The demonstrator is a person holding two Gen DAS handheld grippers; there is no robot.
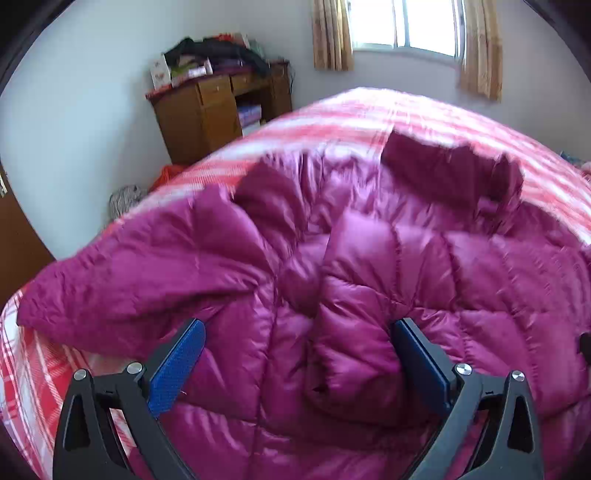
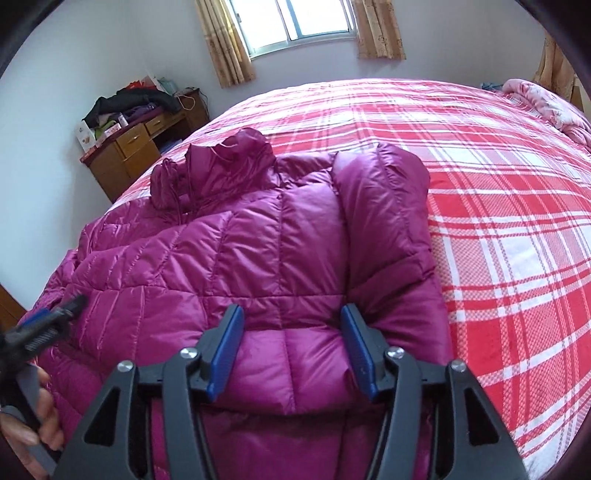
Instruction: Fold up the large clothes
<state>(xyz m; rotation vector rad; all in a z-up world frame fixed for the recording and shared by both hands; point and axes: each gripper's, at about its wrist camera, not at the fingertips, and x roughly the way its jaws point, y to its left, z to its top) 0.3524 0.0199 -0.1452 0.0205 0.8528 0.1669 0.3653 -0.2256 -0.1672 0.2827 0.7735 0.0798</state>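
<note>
At my nine o'clock a wooden desk (image 2: pixel 147 147) stands heaped with clothes, with a curtained window (image 2: pixel 299 22) at twelve. My left gripper (image 1: pixel 297 326) hangs with fingers wide apart over the glossy quilted magenta jacket (image 2: pixel 258 240), its puffy folds bulging between them, though I can't tell if they touch. My right gripper (image 2: pixel 291 314) is half open, a padded fold between its blue pads. The jacket lies on the red plaid bed (image 2: pixel 498 221). Only my right view shows the pink blanket (image 2: pixel 546 99) at two.
</note>
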